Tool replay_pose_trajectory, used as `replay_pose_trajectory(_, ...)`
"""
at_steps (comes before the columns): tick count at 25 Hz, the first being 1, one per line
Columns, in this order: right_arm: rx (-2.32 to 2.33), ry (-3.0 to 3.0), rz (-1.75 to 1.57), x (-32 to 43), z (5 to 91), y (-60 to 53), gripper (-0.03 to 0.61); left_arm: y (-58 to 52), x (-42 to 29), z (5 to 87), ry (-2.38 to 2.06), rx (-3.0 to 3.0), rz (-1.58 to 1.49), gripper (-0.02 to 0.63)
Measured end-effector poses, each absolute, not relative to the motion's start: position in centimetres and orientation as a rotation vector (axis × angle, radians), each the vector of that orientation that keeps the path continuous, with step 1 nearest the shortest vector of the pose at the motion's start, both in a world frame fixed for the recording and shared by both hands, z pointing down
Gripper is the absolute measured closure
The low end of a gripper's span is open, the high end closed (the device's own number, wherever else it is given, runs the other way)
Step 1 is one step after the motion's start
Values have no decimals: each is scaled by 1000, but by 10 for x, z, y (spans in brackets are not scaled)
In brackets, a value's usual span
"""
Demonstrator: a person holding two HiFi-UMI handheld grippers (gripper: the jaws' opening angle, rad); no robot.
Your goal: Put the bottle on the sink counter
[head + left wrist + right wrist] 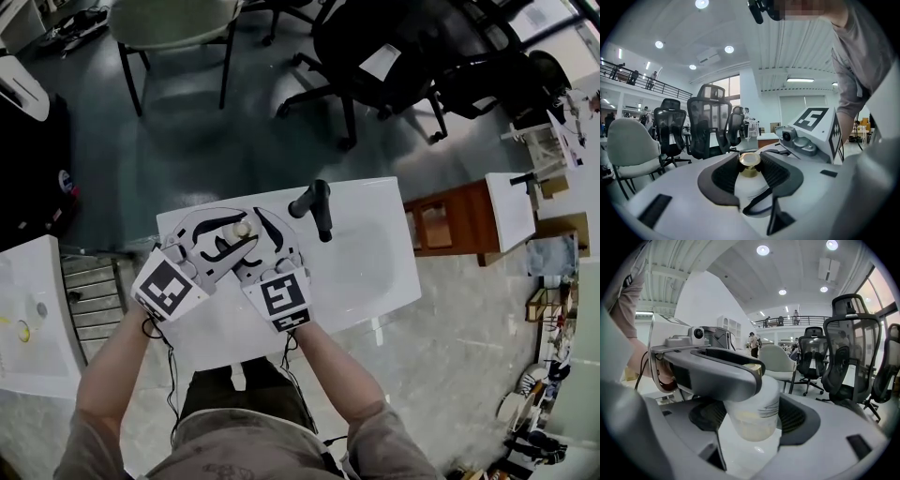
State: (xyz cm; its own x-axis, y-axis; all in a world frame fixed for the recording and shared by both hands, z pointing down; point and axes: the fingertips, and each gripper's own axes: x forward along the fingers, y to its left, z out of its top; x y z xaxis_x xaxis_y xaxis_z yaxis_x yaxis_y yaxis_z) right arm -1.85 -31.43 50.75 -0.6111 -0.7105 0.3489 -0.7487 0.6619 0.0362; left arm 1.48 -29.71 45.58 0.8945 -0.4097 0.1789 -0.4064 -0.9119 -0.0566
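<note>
**Bottle in both claws, over the counter**

My left gripper (750,157) is clamped near the neck of the translucent white plastic bottle with a gold cap (750,190). My right gripper (752,409) grips its body. The bottle hangs toward the far left corner of the white sink counter (217,334), left of the black faucet (317,206). I judge this the placing step. Next I set it down upright, then part both claws.

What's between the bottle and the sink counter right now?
Nothing visible. The left gripper and right gripper hold the bottle over the white sink counter. The black faucet stands to its right in the head view, apart from it.
</note>
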Motion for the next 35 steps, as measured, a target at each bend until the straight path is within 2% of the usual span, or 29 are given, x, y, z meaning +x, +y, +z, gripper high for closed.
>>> replay_pose_trajectory(18,1170,-2467,266,-16,596,-340,264,-325,17,543,588,-3054,-304,464)
replay_pose_trajectory(35,1155,-2436,324,-19,626,-346,264,-332,15,572,584,-3076,-344,463)
